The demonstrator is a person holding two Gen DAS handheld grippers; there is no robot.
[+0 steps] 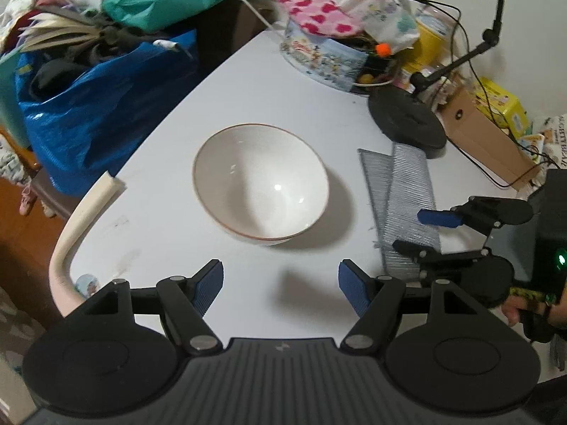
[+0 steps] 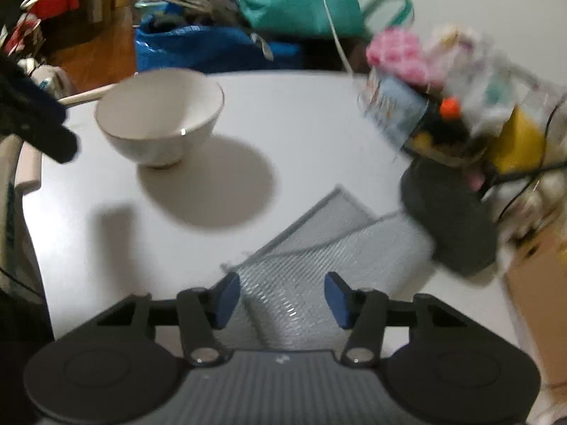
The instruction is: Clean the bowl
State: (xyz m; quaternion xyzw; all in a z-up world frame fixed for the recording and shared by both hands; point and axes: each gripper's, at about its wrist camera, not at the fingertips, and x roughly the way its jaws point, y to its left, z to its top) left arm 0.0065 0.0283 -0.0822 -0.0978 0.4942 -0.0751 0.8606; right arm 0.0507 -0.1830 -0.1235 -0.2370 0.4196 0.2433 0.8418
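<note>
The white bowl (image 1: 261,182) is seen upright and empty on the pale worktop (image 1: 248,81), just ahead of the left gripper (image 1: 280,286), whose fingers (image 1: 209,285) are held wide apart with nothing between them. The right gripper (image 2: 280,299) is poised over the folded grey cloth (image 2: 319,244), which lies flat on the worktop to the right of the bowl and well clear of it. Its fingers (image 2: 226,299) are parted, with the near part of the cloth between them; no grip is shown, and whether the pads touch the fabric cannot be told through the blur.

The step in hand is judged to be the taking up of the cloth. It is best done if the fingers are lowered until a fold is gathered between the pads, both layers being pinched together so the cloth does not fall open when lifted. The bowl is best steadied at its rim by the left gripper before any wiping is begun, as it could slide on the smooth surface.
</note>
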